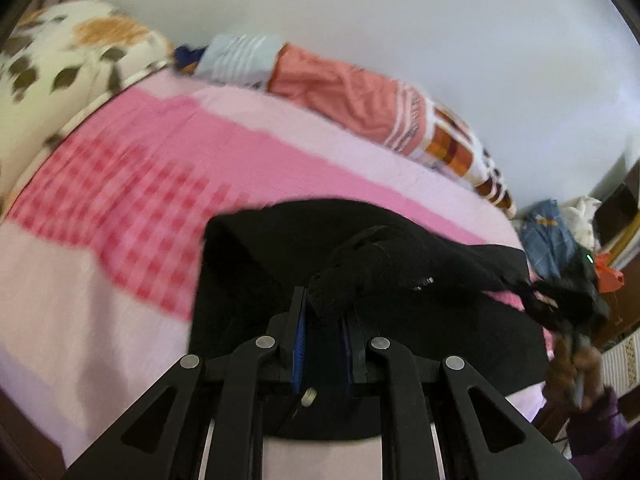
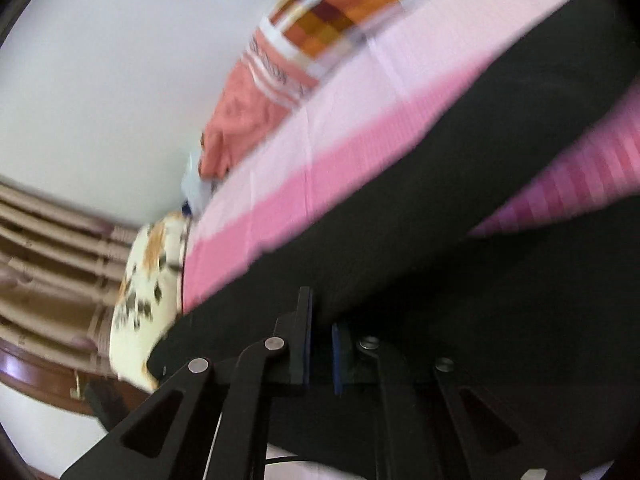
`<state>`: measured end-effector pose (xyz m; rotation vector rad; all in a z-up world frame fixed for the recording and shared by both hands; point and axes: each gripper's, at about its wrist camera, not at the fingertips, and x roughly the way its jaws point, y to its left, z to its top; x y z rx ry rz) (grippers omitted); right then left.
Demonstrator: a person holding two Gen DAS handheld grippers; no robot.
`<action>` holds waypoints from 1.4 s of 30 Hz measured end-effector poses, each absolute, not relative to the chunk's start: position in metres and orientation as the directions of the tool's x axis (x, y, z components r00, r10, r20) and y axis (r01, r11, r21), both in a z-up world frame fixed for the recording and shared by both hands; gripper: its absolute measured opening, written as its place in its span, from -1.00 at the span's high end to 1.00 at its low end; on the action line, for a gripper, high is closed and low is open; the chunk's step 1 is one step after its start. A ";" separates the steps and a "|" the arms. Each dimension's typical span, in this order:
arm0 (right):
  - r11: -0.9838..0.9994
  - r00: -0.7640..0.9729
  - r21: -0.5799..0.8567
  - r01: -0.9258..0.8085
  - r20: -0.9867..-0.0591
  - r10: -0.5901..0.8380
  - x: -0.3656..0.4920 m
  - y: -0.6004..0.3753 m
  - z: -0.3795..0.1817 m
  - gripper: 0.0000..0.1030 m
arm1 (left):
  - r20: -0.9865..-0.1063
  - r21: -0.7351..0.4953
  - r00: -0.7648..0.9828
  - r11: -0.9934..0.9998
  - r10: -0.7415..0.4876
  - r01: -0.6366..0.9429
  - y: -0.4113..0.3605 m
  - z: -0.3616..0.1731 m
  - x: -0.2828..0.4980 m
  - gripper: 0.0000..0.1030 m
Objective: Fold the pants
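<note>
Black pants (image 1: 256, 264) lie on a pink bedspread (image 1: 132, 184). My left gripper (image 1: 325, 316) is shut on a bunched edge of the pants and holds it above the flat part. In the left wrist view the right gripper (image 1: 576, 300) is at the far right, gripping the other end of the same raised edge. In the right wrist view the pants (image 2: 420, 216) stretch across the frame, and my right gripper (image 2: 322, 332) is closed on the black cloth. The view is blurred.
A floral pillow (image 1: 52, 80) lies at the bed's head. An orange cloth (image 1: 340, 92) and a checked blanket (image 1: 460, 152) lie along the wall side. A pile of clothes (image 1: 548, 232) sits past the bed's right end. A wooden headboard (image 2: 48, 240) shows in the right wrist view.
</note>
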<state>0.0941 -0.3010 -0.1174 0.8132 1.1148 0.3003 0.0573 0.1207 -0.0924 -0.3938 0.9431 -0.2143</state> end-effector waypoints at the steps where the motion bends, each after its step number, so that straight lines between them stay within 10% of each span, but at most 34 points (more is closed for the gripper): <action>1: 0.676 0.408 0.711 0.196 -0.686 0.603 0.077 -0.298 -0.129 0.83 | -0.756 -0.414 0.563 0.910 -0.334 -0.016 0.124 -0.098 0.050 0.71; 13: 0.540 0.404 0.794 0.280 -0.608 0.684 0.029 -0.318 -0.185 0.72 | -0.796 -0.202 0.605 0.955 -0.030 -0.219 0.142 -0.094 -0.005 0.62; 17: 0.424 0.586 0.851 0.310 -0.522 0.620 0.025 -0.382 -0.191 0.21 | -0.720 -0.227 0.691 0.963 -0.065 -0.147 0.116 -0.060 -0.002 -0.24; 20: 0.325 0.700 0.892 0.314 -0.448 0.556 0.026 -0.437 -0.200 0.13 | -0.697 -0.297 0.691 0.954 -0.191 -0.035 0.081 -0.055 0.016 -0.40; 31: 0.166 0.863 0.951 0.262 -0.308 0.401 0.060 -0.557 -0.214 0.24 | -0.804 -0.285 0.472 0.931 -0.361 0.226 -0.055 -0.112 0.050 -0.40; 35: 0.199 0.844 0.924 0.325 -0.379 0.379 0.062 -0.585 -0.219 0.73 | -0.834 -0.260 0.430 0.933 -0.347 0.249 -0.072 -0.128 0.049 -0.40; 42: 0.316 0.807 0.857 0.408 -0.500 0.314 0.030 -0.594 -0.199 0.86 | -0.845 -0.286 0.409 0.937 -0.346 0.202 -0.068 -0.141 0.057 -0.40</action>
